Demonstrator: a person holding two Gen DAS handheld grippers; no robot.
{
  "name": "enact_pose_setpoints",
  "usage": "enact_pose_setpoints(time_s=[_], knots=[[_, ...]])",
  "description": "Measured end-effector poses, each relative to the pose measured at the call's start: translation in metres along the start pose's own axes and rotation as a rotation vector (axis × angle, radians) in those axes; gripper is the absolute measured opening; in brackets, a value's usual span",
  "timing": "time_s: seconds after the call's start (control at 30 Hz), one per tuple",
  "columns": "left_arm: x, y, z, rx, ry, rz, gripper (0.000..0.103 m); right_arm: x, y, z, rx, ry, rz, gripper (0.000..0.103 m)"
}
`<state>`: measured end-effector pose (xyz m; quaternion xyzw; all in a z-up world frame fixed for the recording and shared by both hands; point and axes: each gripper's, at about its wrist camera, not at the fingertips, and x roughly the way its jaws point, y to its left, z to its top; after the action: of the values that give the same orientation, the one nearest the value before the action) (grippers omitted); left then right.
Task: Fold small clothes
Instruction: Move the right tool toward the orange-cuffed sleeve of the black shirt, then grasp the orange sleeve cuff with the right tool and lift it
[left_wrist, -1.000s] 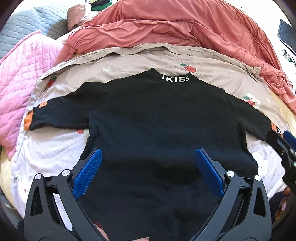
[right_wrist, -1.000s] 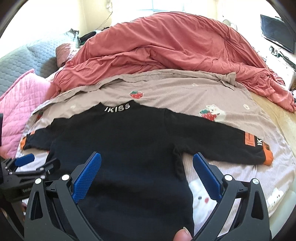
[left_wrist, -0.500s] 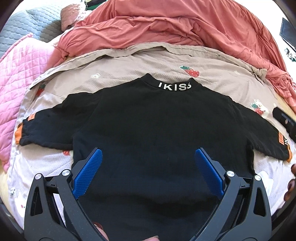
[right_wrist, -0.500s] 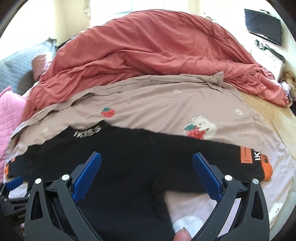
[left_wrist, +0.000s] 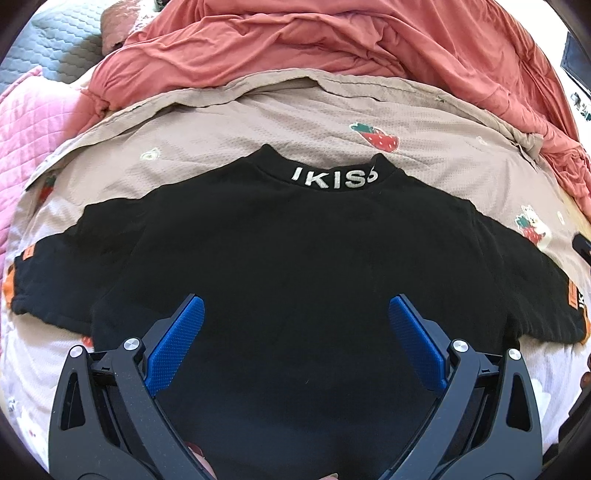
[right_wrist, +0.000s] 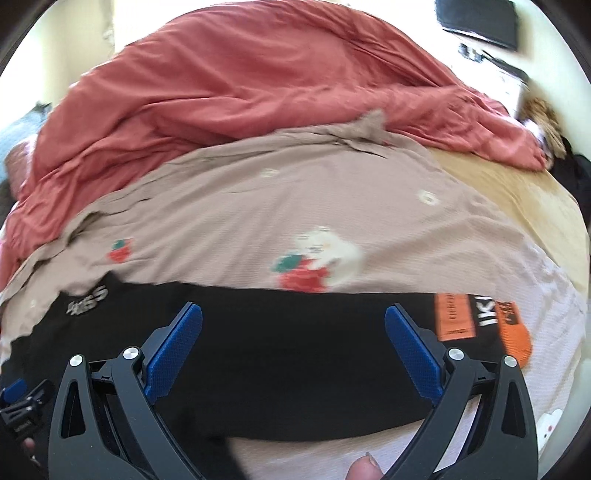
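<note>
Black sweater (left_wrist: 295, 258): knit, long-sleeved, white lettering on the collar, orange cuffs; lies flat, sleeves outspread, on the beige waffle-textured blanket (left_wrist: 258, 122) with strawberry prints. Since the earlier frames the right gripper (right_wrist: 293, 347) has shifted from the sweater's body out over its right sleeve, and the left gripper (left_wrist: 295, 347) has drawn nearer the body. Both have blue ribbed pads spread wide, holding nothing. Only the right view, blurred, shows the orange sleeve patch (right_wrist: 454, 317). Crumpled red duvet (left_wrist: 332, 40) lies toward the blanket's far edge.
</note>
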<state>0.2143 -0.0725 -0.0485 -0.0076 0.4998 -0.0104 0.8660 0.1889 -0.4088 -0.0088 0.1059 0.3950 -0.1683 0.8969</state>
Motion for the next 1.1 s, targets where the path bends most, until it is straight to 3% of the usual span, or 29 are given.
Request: enact_pose_setpoints(time_s=[0.1, 0.27, 0.43, 0.63, 0.67, 0.8, 0.9, 1.03, 1.1], knots=[[0.008, -0.007, 0.004, 0.001, 0.006, -0.009, 0.094, 0.011, -0.036, 0.002, 0.093, 0.038, -0.024, 0.099], [0.018, -0.018, 0.003, 0.004, 0.019, -0.012, 0.094, 0.025, -0.098, -0.001, 0.120, 0.093, -0.219, 0.099], [0.022, -0.021, -0.005, 0.012, 0.031, -0.016, 0.094, 0.030, -0.166, -0.012, 0.228, 0.143, -0.342, 0.099], [0.026, -0.014, -0.013, 0.015, 0.046, 0.006, 0.094, 0.059, -0.198, -0.034, 0.338, 0.255, -0.334, 0.097], [0.025, -0.012, -0.015, 0.009, 0.048, 0.004, 0.094, 0.060, -0.198, -0.037, 0.358, 0.261, -0.323, 0.090], [0.023, -0.005, -0.023, -0.009, 0.053, 0.012, 0.094, 0.045, -0.189, -0.033, 0.319, 0.210, -0.328, 0.036], [0.020, 0.002, -0.027, -0.030, 0.058, 0.004, 0.094, 0.029, -0.186, -0.029, 0.333, 0.168, -0.284, 0.019], [0.016, 0.007, -0.031, -0.048, 0.054, 0.001, 0.094, 0.008, -0.160, -0.011, 0.285, 0.078, -0.183, 0.015], [0.015, 0.010, -0.032, -0.059, 0.053, 0.000, 0.094, -0.005, -0.137, -0.002, 0.245, -0.001, -0.077, 0.004]])
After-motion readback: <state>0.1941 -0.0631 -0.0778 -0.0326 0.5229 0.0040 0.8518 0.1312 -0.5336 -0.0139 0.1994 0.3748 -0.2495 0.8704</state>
